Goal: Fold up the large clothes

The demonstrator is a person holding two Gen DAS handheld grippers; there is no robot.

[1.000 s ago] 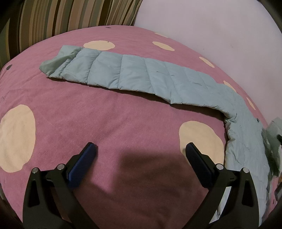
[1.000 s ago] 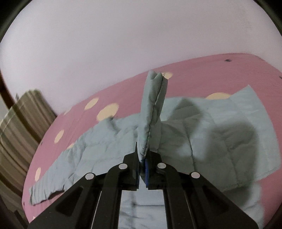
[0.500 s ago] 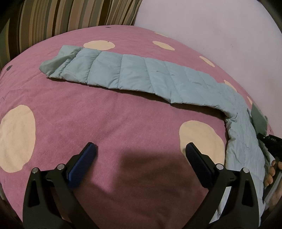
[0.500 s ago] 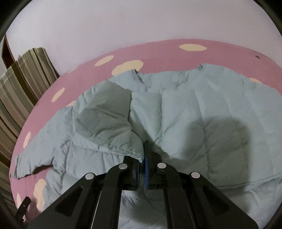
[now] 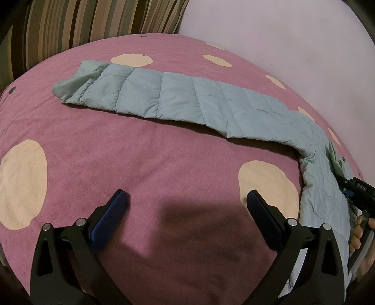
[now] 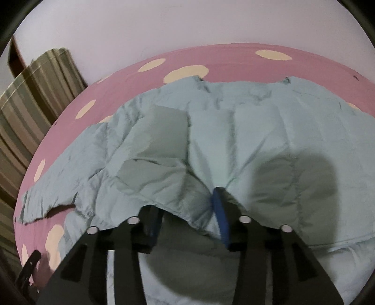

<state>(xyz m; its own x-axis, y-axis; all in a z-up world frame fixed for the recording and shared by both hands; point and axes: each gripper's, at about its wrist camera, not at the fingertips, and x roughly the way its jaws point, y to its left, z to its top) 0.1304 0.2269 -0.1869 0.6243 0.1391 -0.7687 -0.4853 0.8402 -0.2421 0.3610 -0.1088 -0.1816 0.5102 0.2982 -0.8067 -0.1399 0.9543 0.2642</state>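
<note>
A pale blue quilted jacket (image 6: 246,131) lies spread on a pink bed cover with cream dots (image 5: 140,152). In the left wrist view its long sleeve (image 5: 187,98) stretches flat across the bed to a cuff at the far left. My left gripper (image 5: 185,204) is open and empty, low over bare pink cover in front of the sleeve. My right gripper (image 6: 187,204) is open over the jacket body, and a folded-over flap of the jacket (image 6: 164,178) drapes across its left finger. The right gripper also shows in the left wrist view (image 5: 356,190), at the right edge.
A striped curtain (image 5: 82,21) hangs behind the bed on the left. A pale wall (image 5: 281,35) runs along the bed's far side. The bed's edge curves close behind the jacket's collar (image 6: 234,54).
My right gripper carried the lifted jacket part down over the body and then opened, leaving the flap lying folded over. My left gripper has stayed still and open.
</note>
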